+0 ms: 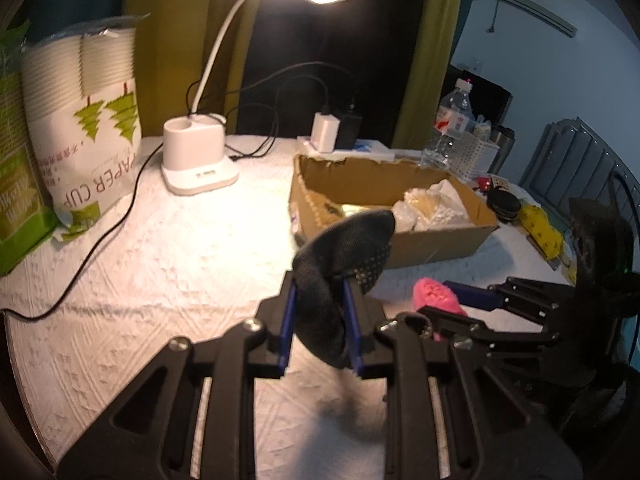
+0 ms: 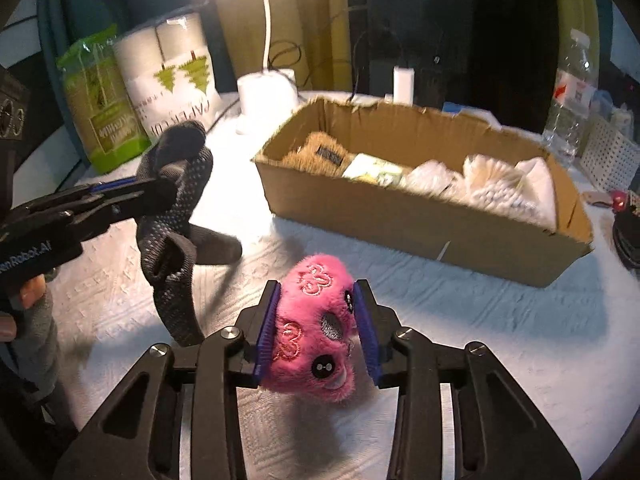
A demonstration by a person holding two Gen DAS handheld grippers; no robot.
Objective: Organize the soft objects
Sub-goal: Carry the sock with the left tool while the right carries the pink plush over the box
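Note:
My left gripper (image 1: 320, 300) is shut on a black dotted glove (image 1: 340, 256) and holds it above the white tablecloth; the glove also hangs from it in the right wrist view (image 2: 176, 216). My right gripper (image 2: 316, 300) is shut on a pink plush toy (image 2: 316, 320) with embroidered flowers, just above the cloth; it also shows in the left wrist view (image 1: 436, 296). An open cardboard box (image 2: 420, 216) stands beyond both, holding a brown fuzzy item (image 2: 316, 152) and white soft things (image 2: 500, 188).
A lit desk lamp with white base (image 1: 196, 160) stands at the back with black cables. A paper cup pack (image 1: 88, 120) and green bag (image 2: 96, 112) stand left. A water bottle (image 2: 572, 84) and white basket (image 2: 608, 152) stand right.

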